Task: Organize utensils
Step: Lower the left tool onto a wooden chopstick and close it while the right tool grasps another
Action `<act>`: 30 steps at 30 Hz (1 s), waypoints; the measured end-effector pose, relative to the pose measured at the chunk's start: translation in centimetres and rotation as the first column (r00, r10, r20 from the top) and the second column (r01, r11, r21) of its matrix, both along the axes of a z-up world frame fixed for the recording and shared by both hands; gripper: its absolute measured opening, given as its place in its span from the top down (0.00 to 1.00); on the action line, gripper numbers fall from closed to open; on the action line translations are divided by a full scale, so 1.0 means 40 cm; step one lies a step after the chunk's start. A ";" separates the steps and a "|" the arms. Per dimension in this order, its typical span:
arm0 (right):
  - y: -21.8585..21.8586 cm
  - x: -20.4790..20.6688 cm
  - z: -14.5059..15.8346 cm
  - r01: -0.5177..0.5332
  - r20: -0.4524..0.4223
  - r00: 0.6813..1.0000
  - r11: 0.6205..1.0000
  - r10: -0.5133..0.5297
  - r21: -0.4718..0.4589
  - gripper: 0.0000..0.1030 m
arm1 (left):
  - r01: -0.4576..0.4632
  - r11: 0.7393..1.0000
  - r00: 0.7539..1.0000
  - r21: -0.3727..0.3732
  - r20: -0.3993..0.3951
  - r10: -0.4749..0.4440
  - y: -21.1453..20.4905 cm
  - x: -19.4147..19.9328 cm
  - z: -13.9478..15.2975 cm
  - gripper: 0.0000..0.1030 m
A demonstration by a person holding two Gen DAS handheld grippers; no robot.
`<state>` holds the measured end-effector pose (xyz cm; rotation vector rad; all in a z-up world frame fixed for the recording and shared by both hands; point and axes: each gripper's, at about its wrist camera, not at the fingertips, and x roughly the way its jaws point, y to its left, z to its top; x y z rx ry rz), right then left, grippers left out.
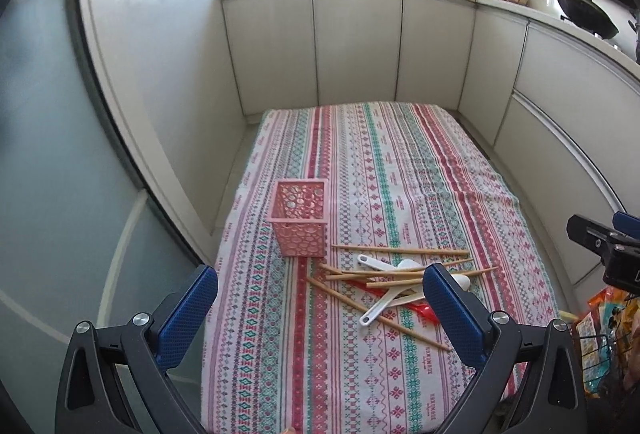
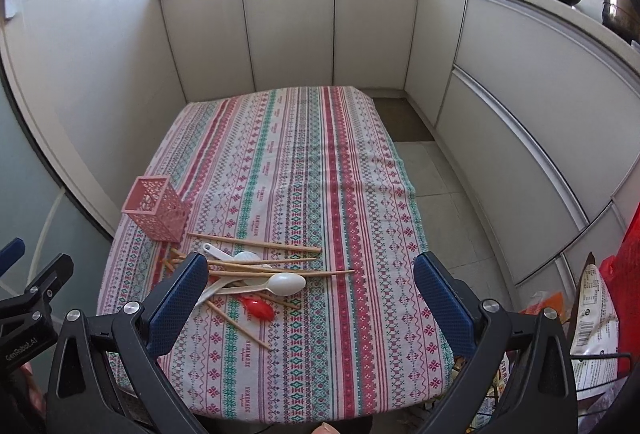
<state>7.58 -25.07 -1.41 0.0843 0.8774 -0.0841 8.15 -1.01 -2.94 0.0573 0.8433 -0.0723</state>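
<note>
You can read "HANDMADE" woven over and over along the pale stripes of the tablecloth (image 2: 280,162), and "GenRoboLAI", or close to it, on the left gripper (image 2: 24,348) body. Everything else's too blurry.

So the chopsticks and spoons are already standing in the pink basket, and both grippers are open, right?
Not quite. The pink basket is empty in the left wrist view; the chopsticks and spoons lie loose on the tablecloth beside it. Both grippers are open.

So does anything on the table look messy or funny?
Yes. The chopsticks and spoons lie in a criss-cross heap on the tablecloth instead of standing in the pink basket, which sits upright beside them and looks empty. A red spoon is partly buried. Nothing looks spilled or broken.
</note>
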 end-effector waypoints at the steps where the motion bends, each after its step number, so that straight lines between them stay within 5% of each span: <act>1: -0.014 0.024 -0.012 0.008 -0.018 1.000 1.000 -0.008 0.010 0.00 | 0.022 1.000 0.999 -0.007 -0.033 -0.022 -0.010 0.025 -0.018 0.00; 8: -0.093 0.129 -0.126 0.051 -0.140 0.989 0.998 -0.047 0.028 0.00 | 0.156 0.986 0.965 -0.051 -0.205 -0.164 -0.105 0.156 -0.151 0.01; 16: -0.174 0.190 -0.321 0.077 -0.344 0.937 0.995 -0.050 0.065 0.14 | 0.296 0.952 0.878 -0.078 -0.370 -0.303 -0.233 0.291 -0.324 0.18; 21: -0.226 0.222 -0.398 0.112 -0.404 0.914 0.978 -0.031 0.177 0.23 | 0.397 0.913 0.803 -0.091 -0.447 -0.393 -0.316 0.371 -0.419 0.45; 30: -0.283 0.244 -0.441 0.160 -0.448 0.893 0.962 -0.046 0.220 0.25 | 0.606 0.795 0.694 0.012 -0.496 -0.521 -0.452 0.420 -0.499 0.61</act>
